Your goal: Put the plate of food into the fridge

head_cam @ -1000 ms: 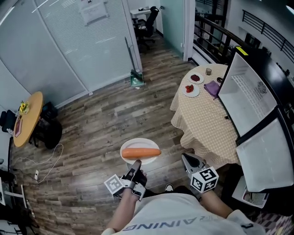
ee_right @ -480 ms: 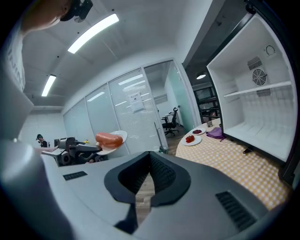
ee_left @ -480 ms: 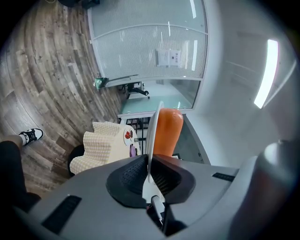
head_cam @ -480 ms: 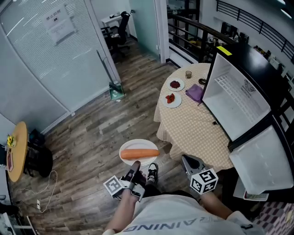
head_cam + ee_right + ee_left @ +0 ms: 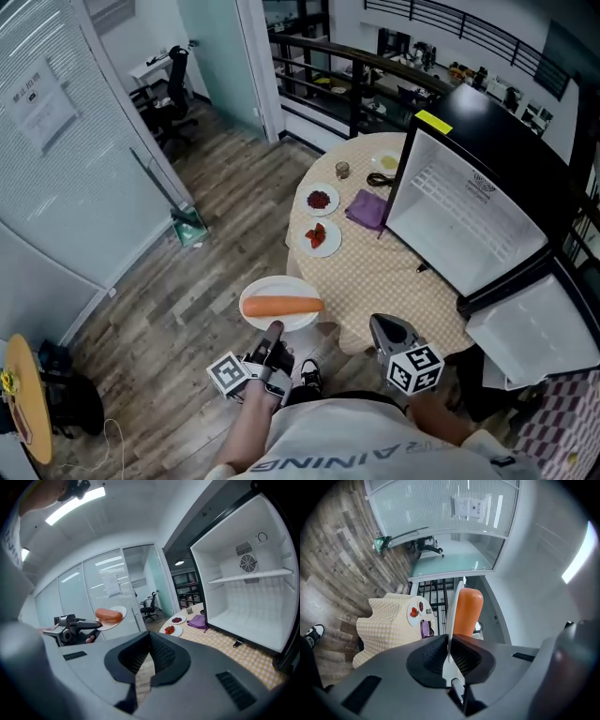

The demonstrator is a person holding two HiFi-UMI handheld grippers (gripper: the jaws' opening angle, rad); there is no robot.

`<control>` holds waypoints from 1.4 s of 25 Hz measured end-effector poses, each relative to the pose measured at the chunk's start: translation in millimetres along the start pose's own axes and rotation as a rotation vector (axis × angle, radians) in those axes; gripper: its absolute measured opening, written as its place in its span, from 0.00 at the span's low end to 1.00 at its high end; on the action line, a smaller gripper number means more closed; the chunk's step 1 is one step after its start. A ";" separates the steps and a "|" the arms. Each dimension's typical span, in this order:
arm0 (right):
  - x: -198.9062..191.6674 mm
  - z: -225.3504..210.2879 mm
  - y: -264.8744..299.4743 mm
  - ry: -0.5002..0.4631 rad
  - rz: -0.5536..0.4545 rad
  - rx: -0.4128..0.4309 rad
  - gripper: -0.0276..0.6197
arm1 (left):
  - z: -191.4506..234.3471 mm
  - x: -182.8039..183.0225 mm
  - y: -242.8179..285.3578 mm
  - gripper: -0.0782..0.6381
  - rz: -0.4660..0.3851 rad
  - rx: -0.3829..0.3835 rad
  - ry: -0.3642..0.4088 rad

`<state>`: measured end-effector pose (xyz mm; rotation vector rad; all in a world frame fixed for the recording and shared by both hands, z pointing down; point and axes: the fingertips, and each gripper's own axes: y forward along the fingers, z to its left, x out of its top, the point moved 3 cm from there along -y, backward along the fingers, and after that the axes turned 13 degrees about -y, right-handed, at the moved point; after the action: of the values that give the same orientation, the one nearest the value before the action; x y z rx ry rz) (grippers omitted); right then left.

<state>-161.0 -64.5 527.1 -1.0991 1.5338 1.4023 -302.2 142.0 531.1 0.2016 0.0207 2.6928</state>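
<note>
A white plate [image 5: 267, 290] carries one long orange piece of food [image 5: 281, 306], maybe a carrot. My left gripper [image 5: 274, 330] is shut on the plate's near rim and holds it level above the wooden floor, just left of the table. In the left gripper view the plate [image 5: 452, 605] shows edge-on, pinched between the pads, with the orange food [image 5: 468, 612] beyond it. My right gripper [image 5: 381, 324] is shut on nothing, low beside the table's near edge. The fridge [image 5: 469, 220] stands open on the table, and its white inside [image 5: 243, 597] is bare.
The round table has a checked cloth [image 5: 375, 267]. On it lie two small plates of red food [image 5: 322, 200] [image 5: 318, 235], a purple cloth [image 5: 367, 208] and a cup [image 5: 343, 170]. The fridge door [image 5: 534, 328] hangs open at right. A dustpan [image 5: 190, 228] leans by the glass wall.
The view has swung towards the table and fridge, which now lie closer and more central. The plate stays gripped at the same spot ahead of me. Both grippers keep their pose.
</note>
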 end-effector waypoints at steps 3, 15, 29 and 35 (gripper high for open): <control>12.6 -4.7 21.5 0.009 -0.008 -0.051 0.07 | -8.7 21.8 30.3 0.15 0.075 0.002 0.014; 7.4 -42.6 -3.4 0.102 -0.012 -0.363 0.07 | 9.8 0.7 120.3 0.15 0.395 0.067 -0.025; -25.4 -103.2 -97.1 0.201 -0.080 -0.590 0.07 | 22.4 -138.7 219.3 0.15 0.714 0.114 0.043; -46.4 -119.7 -121.8 0.214 -0.037 -0.628 0.07 | 48.4 -176.1 255.5 0.15 0.754 0.163 0.035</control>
<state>-29.4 -181.9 542.1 -1.6847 1.2223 1.8490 -246.3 -165.0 566.5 0.2490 0.2152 3.4495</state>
